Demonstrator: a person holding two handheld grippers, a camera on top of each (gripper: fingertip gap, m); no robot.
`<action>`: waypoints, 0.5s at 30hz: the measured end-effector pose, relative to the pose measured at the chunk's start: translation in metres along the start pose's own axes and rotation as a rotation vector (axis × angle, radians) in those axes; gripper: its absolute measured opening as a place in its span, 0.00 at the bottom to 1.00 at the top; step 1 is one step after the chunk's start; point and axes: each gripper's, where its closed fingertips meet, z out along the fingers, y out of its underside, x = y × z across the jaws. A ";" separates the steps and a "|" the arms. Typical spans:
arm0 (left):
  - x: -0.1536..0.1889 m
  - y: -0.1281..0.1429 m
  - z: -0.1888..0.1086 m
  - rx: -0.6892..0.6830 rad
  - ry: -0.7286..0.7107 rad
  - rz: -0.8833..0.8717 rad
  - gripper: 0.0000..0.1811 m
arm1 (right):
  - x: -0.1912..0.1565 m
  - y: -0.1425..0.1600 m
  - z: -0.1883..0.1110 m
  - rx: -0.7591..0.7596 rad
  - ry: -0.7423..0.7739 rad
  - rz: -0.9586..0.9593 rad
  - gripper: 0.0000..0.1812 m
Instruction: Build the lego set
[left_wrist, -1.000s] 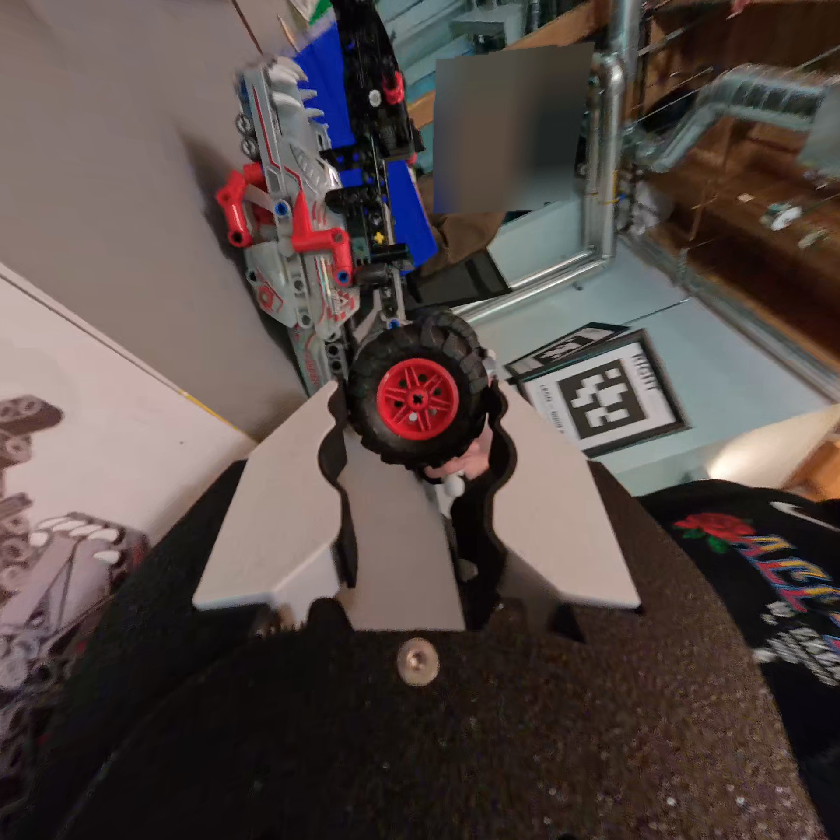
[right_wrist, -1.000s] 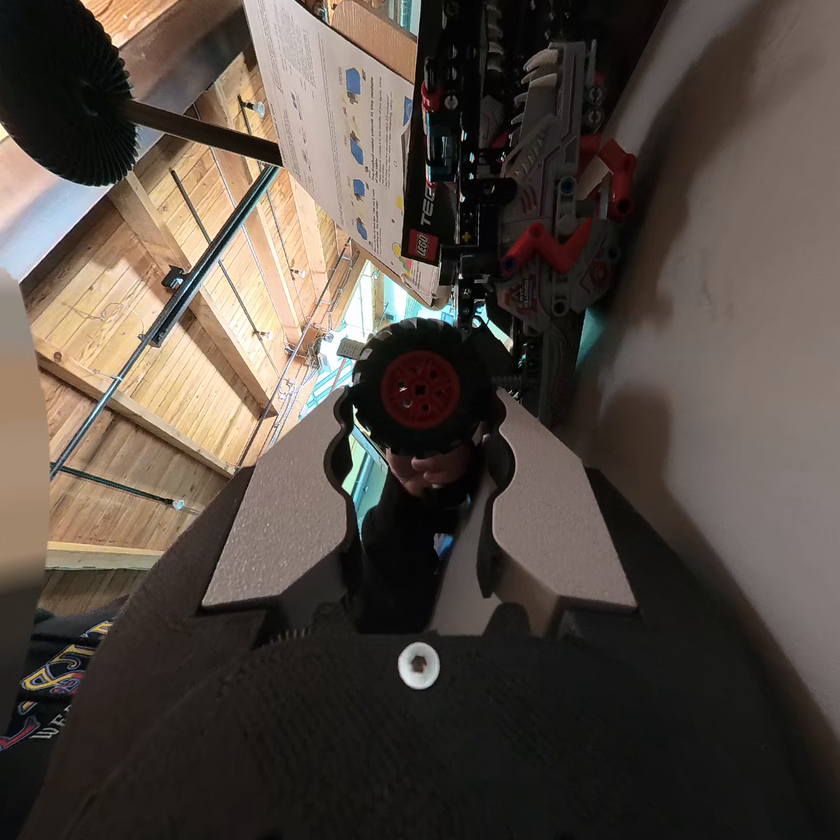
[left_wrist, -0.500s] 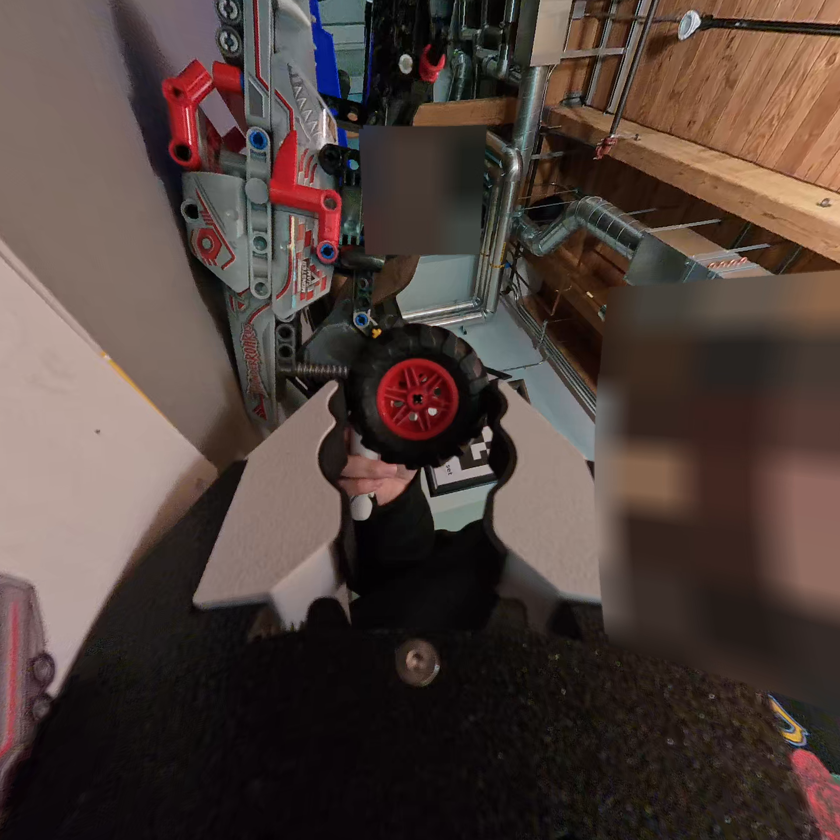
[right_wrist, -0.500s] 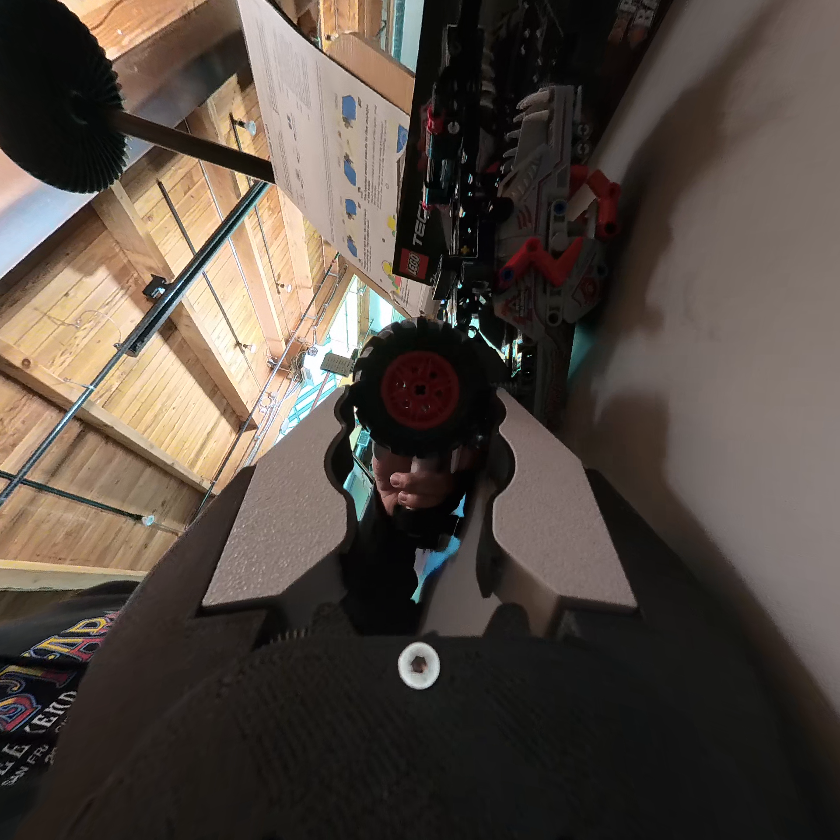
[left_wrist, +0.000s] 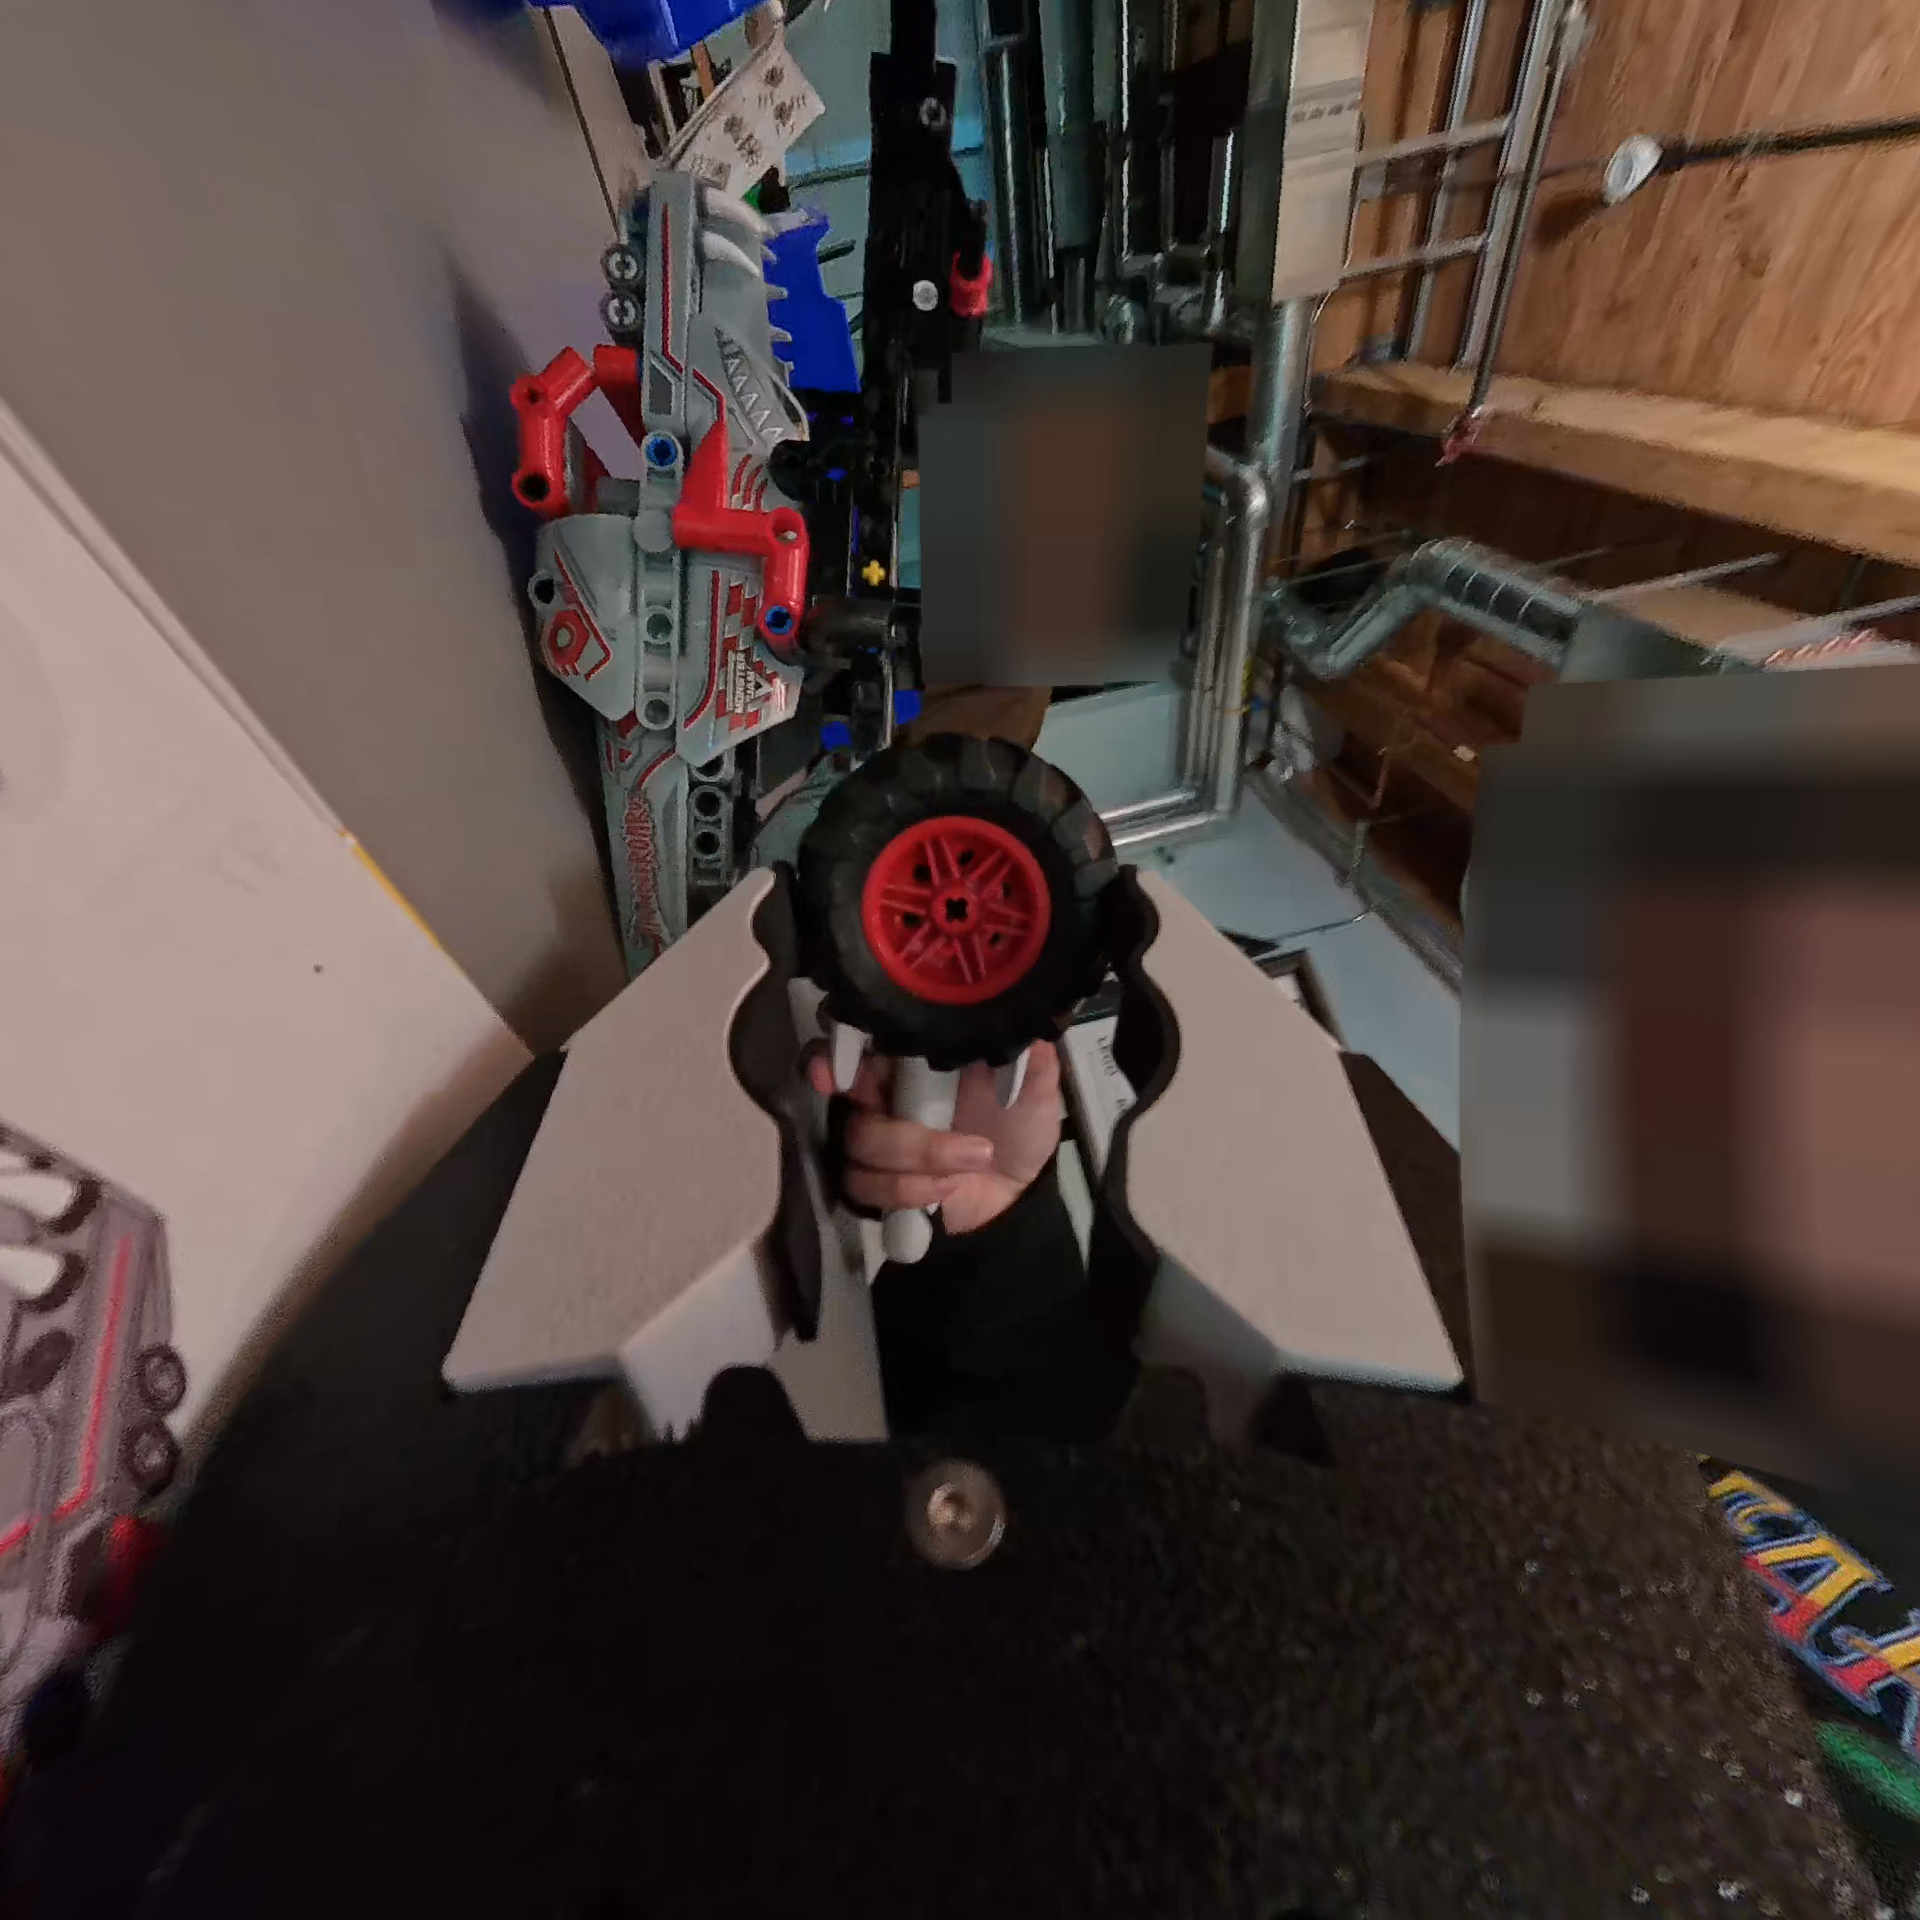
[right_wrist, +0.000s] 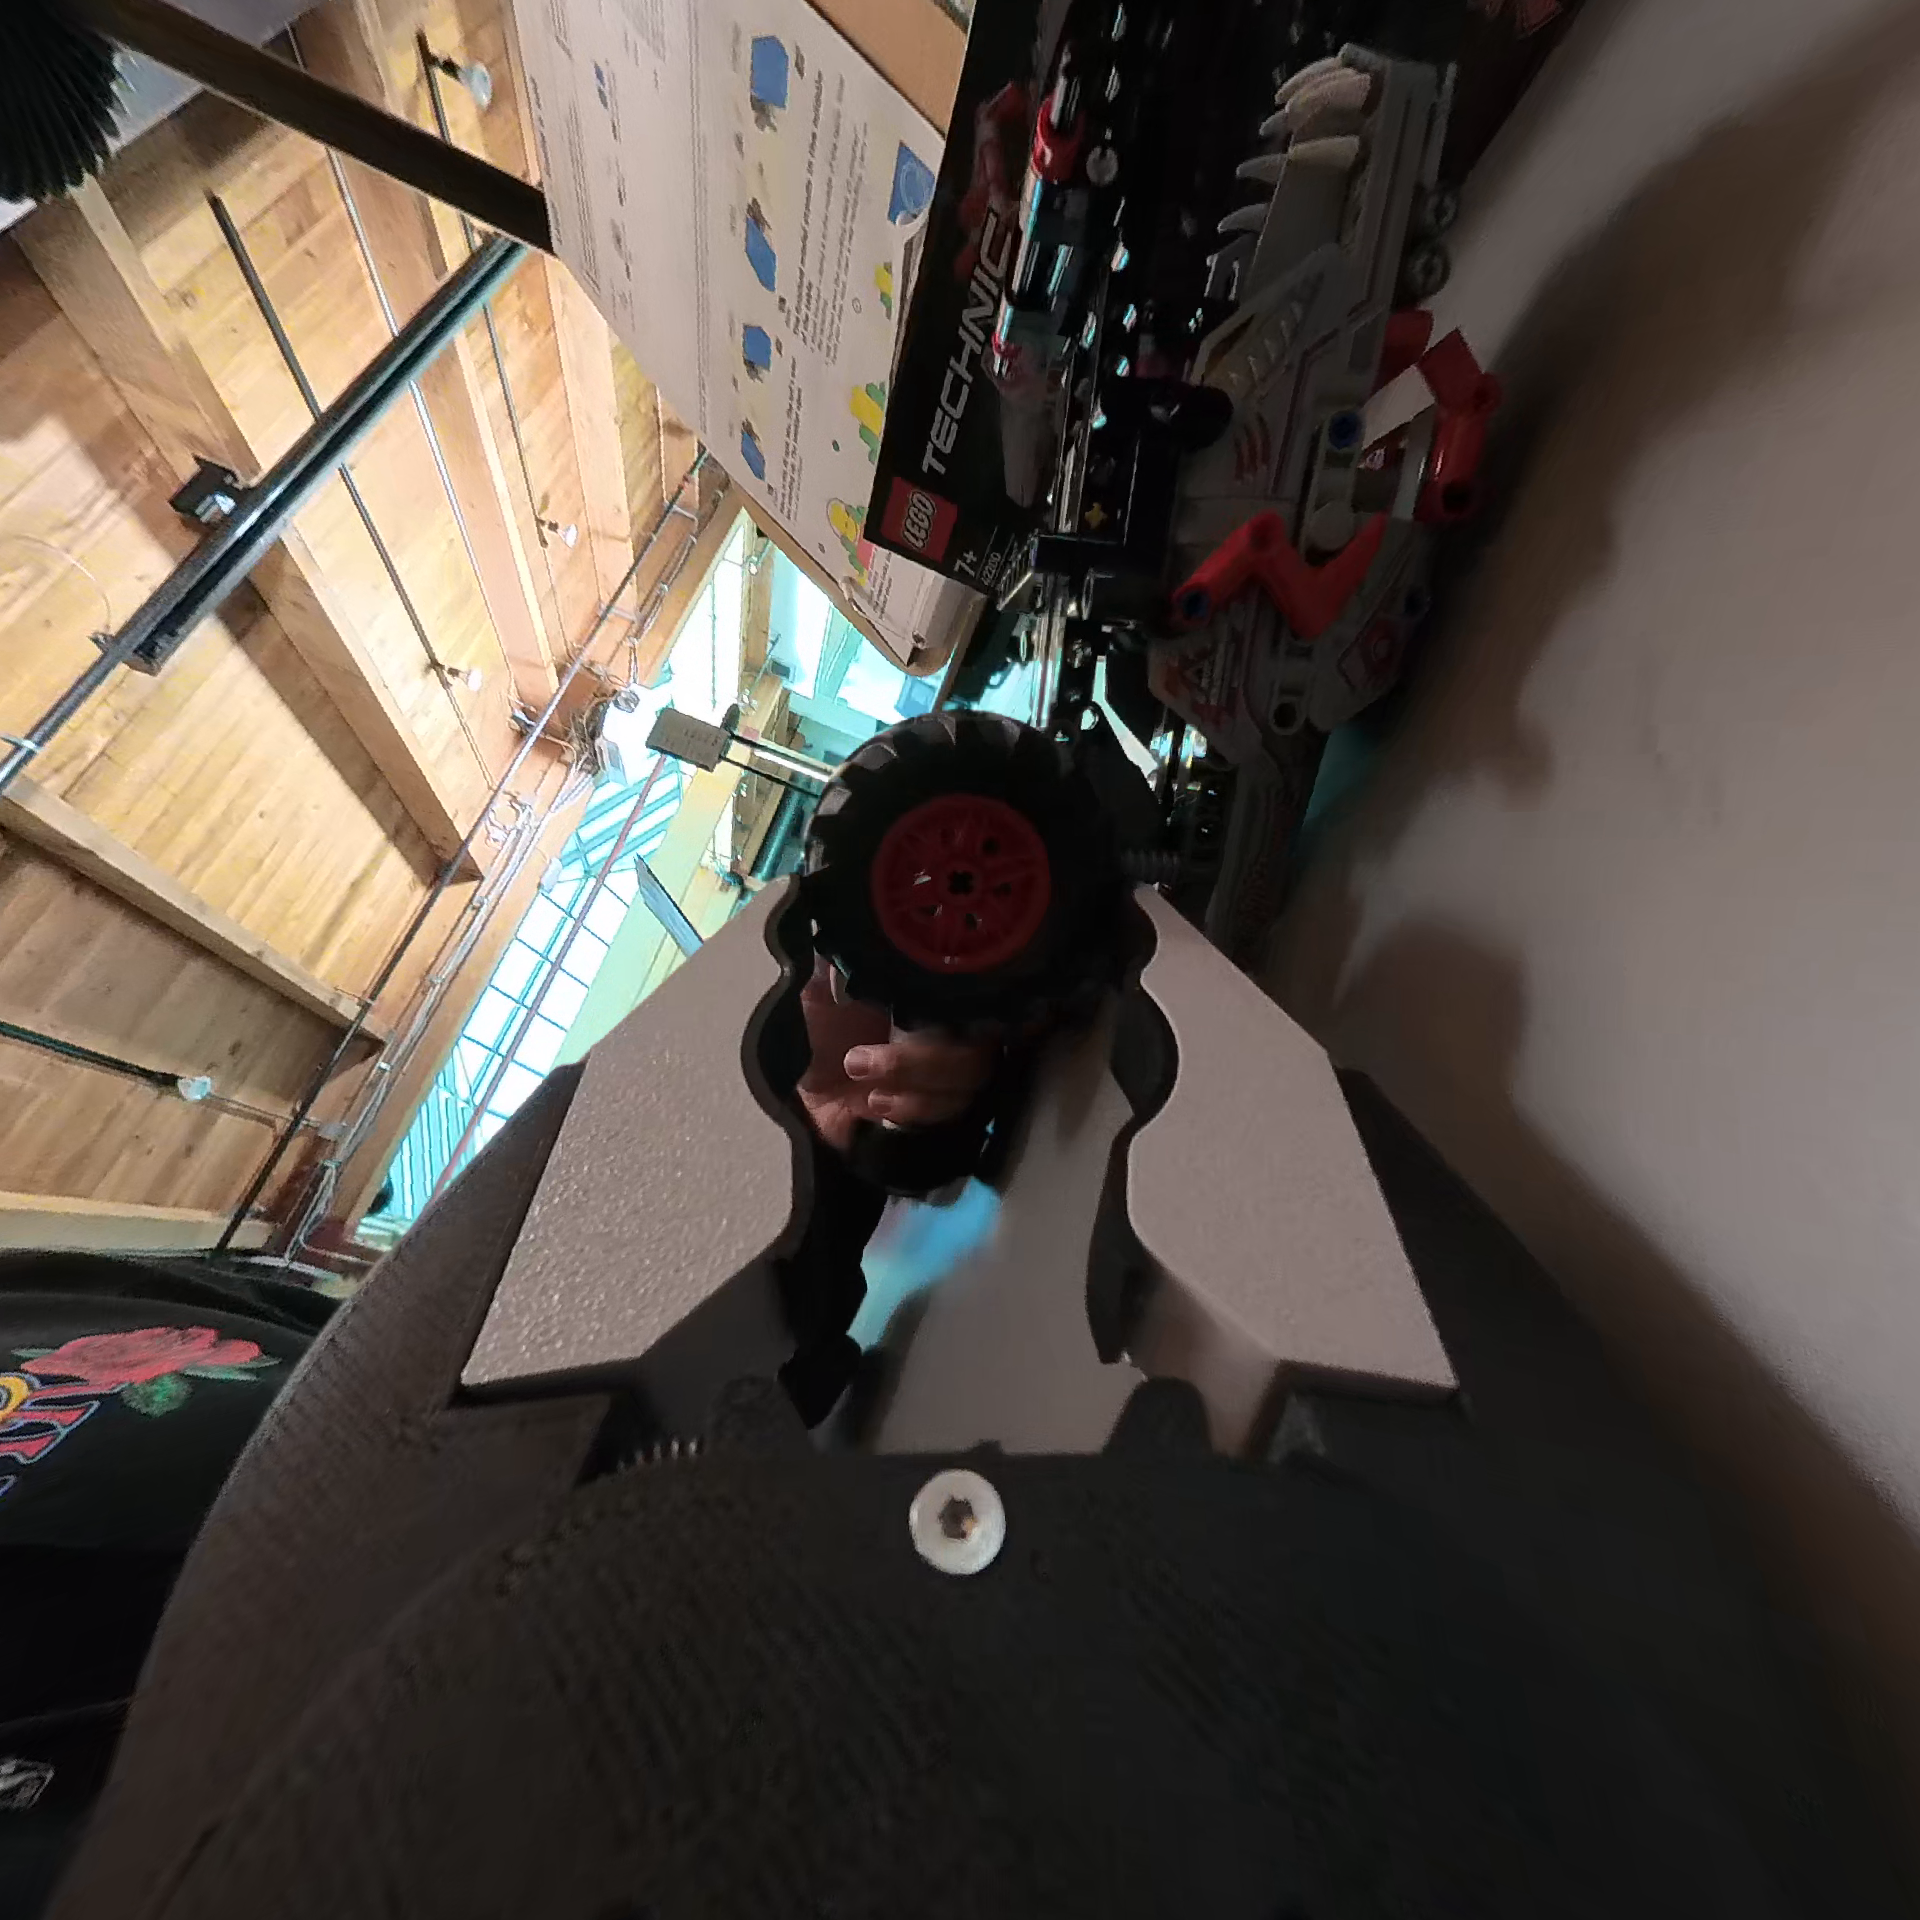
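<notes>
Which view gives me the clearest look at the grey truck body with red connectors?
The left wrist view: the grey truck body with red connectors is sharp and well lit there, its side panel, white teeth and blue pins easy to see. The right wrist view shows the same body from its other side, darker and slightly blurred, against the dark box behind.

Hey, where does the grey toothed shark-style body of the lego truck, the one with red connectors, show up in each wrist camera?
Left wrist view: the grey toothed lego body with red connectors stands upper left of centre, against the pale wall.
Right wrist view: the same body sits upper right, also beside the wall.
Shared landmark: a black tyre with a red hub, gripped at centre in each view.
</notes>
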 end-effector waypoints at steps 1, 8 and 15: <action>-0.001 0.002 0.000 -0.025 -0.021 0.033 0.32 | 0.000 -0.001 0.000 -0.006 0.002 -0.012 0.32; -0.003 0.007 0.003 -0.122 -0.063 0.130 0.33 | -0.002 -0.006 0.003 -0.055 0.010 -0.066 0.32; -0.006 0.005 0.003 -0.181 -0.108 0.260 0.32 | -0.008 -0.002 0.006 -0.113 -0.016 -0.061 0.32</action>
